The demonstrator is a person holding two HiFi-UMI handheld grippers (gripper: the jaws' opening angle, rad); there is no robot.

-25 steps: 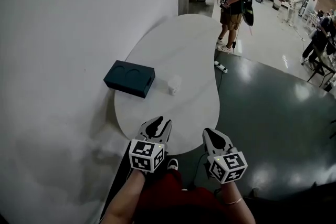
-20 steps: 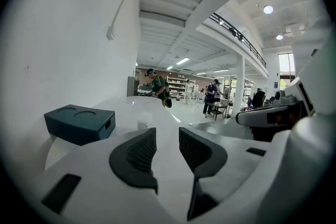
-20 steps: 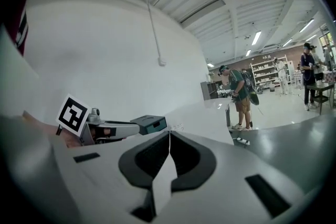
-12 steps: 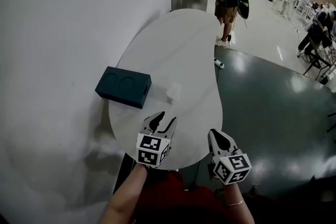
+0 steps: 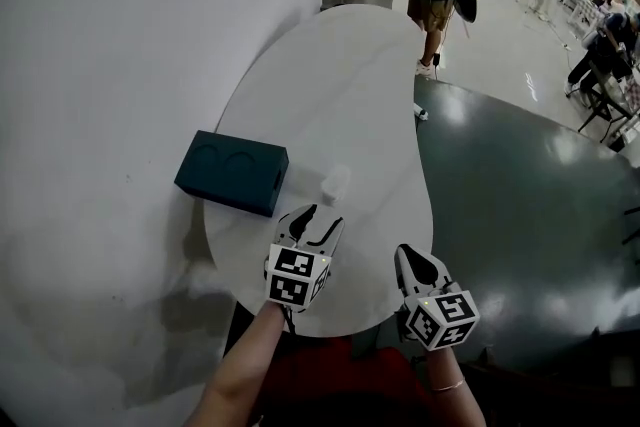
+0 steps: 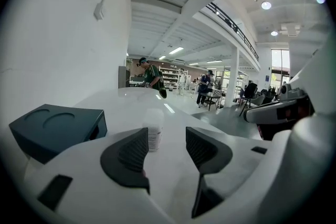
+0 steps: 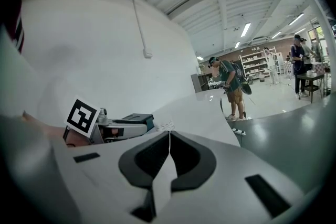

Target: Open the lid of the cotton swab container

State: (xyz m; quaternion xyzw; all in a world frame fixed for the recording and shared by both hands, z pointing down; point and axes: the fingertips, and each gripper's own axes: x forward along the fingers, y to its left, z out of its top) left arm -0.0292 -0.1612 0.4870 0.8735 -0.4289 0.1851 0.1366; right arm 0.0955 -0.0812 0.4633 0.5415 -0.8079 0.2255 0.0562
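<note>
Container [image 5: 335,182] stands just ahead of the left gripper [image 5: 321,219], whose jaws have just been opening, nothing between; right gripper [image 5: 406,257] is closed, empty

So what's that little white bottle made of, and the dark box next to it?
The little bottle looks like milky plastic, since it is pale and hazy. The dark box looks matte, maybe plastic or painted wood; it is dull teal, without shine, with two round dents on top.
</note>
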